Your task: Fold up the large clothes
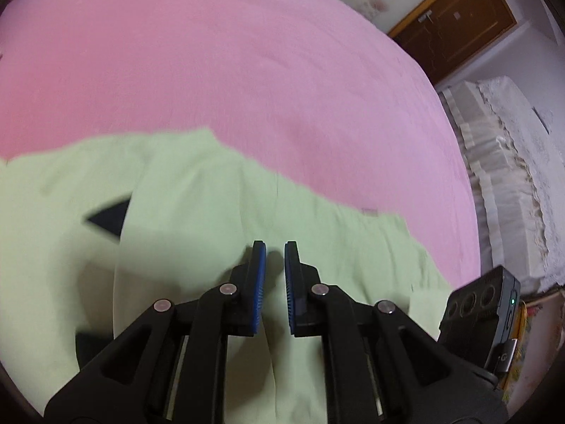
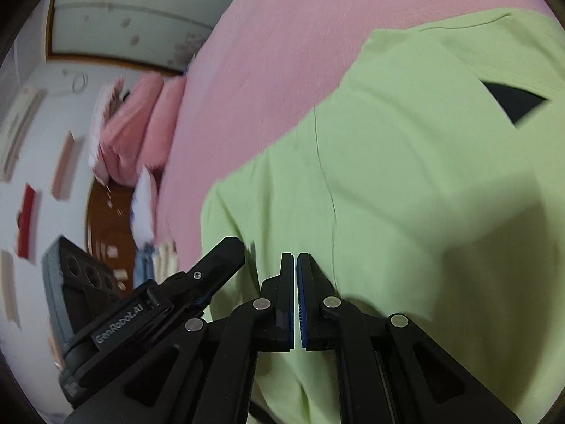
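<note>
- Light green garment (image 1: 197, 212) spread on pink bedsheet (image 1: 247, 81); covers near part of bed, far part of sheet bare.
- Garment partly folded: one flap laid over body, edge running away from left wrist camera.
- Small dark triangle (image 1: 107, 221) showing at flap edge in left wrist view; same dark patch (image 2: 515, 100) visible at upper right in right wrist view. Nature of patch not determinable.
- Seam or crease line (image 2: 326, 183) running down green cloth in right wrist view.
- Left gripper (image 1: 274, 249) held above green cloth, pointing downward. Blue pads (image 1: 259, 282) drawn nearly together, narrow gap remaining, no cloth visible between them.
- Right gripper (image 2: 295, 258) likewise over green cloth near its edge beside pink sheet. Blue pads (image 2: 301, 300) pressed together, only a hairline slit between; nothing pinched.
- Left gripper (image 2: 219, 261) also seen in right wrist view, entering from lower left, its tip at the cloth's left border; contact not determinable.
- Black device with three round openings (image 1: 480, 300) at right edge of left wrist view.
- Pink pillows (image 2: 141, 120) at far end of bed, brown wooden door (image 1: 455, 24) and white lace-covered furniture (image 1: 508, 162) in background.
- Both views blurred.
</note>
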A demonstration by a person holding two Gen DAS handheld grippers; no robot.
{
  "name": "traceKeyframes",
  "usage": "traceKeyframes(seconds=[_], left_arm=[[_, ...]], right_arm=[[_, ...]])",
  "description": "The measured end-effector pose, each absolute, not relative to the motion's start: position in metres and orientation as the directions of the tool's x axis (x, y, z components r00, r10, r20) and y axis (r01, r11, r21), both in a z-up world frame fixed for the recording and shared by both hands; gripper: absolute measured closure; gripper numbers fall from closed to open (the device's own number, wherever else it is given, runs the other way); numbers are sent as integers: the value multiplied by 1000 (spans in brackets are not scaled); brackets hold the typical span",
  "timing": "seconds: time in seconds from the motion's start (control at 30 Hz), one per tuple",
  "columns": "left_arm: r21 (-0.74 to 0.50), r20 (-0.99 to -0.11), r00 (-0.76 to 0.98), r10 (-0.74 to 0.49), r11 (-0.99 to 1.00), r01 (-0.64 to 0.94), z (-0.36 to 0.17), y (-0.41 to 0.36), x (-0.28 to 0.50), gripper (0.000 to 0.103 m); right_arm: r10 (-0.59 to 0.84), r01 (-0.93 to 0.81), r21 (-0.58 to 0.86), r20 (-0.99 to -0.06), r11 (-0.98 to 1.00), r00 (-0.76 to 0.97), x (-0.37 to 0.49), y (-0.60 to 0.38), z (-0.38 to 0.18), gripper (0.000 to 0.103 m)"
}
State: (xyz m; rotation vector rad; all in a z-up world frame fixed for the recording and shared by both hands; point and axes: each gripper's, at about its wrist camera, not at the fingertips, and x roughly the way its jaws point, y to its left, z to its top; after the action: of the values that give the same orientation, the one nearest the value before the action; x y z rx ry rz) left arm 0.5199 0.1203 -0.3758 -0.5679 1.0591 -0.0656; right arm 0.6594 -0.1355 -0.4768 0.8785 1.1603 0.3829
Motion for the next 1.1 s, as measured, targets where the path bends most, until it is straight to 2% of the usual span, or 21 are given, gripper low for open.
traceKeyframes(seconds=[0.2, 0.27, 0.37, 0.43, 0.5, 0.6, 0.7, 0.83, 0.9, 0.93, 0.97, 1.0, 1.03, 1.07, 1.1], left_arm=[[-364, -845, 486, -224, 906, -214, -393, 123, 556, 96], [-327, -847, 499, -185, 920, -215, -394, 131, 549, 96], [-351, -829, 526, -188, 908, -229, -400, 138, 541, 97], [-354, -826, 538, -169, 898, -262, -407, 144, 539, 97], [-360, -819, 552, -154, 888, -286, -411, 146, 539, 99], [-353, -805, 582, -119, 884, -307, -412, 149, 532, 99], [-278, -800, 599, -34, 906, -320, -407, 149, 514, 99], [-171, -821, 566, 72, 915, -365, -403, 157, 494, 95], [-165, -831, 549, 94, 900, -404, -400, 166, 472, 95], [-152, -840, 531, 114, 889, -432, -400, 173, 459, 90], [-146, -848, 514, 127, 877, -457, -406, 181, 450, 76], [-145, -855, 502, 134, 866, -479, -404, 182, 438, 67], [-139, -863, 483, 148, 849, -509, -404, 185, 425, 50], [-130, -874, 456, 169, 823, -553, -404, 187, 409, 42], [-119, -889, 421, 182, 795, -595, -403, 189, 393, 42]], right_arm=[[601, 181, 746, -635, 641, 485, 709, -126, -498, 100], [570, 130, 698, -665, 704, 483, 722, -115, -500, 101], [490, 29, 585, -704, 810, 515, 724, -96, -492, 101], [413, 29, 506, -734, 862, 539, 726, -97, -484, 101], [360, 72, 476, -747, 877, 558, 732, -111, -481, 101], [358, 135, 523, -727, 842, 586, 725, -130, -489, 103], [118, 275, 337, -798, 901, 591, 711, -136, -493, 103], [65, 340, 309, -818, 888, 572, 684, -142, -496, 103], [44, 357, 293, -824, 887, 565, 668, -135, -497, 103], [24, 363, 276, -823, 890, 567, 655, -128, -497, 103], [-1, 363, 251, -822, 897, 570, 644, -118, -495, 98], [-18, 364, 231, -823, 903, 567, 639, -103, -494, 97], [-31, 361, 210, -827, 909, 561, 629, -93, -494, 93], [-29, 362, 206, -835, 909, 549, 618, -79, -496, 88], [-16, 363, 215, -842, 907, 539, 612, -65, -501, 84]])
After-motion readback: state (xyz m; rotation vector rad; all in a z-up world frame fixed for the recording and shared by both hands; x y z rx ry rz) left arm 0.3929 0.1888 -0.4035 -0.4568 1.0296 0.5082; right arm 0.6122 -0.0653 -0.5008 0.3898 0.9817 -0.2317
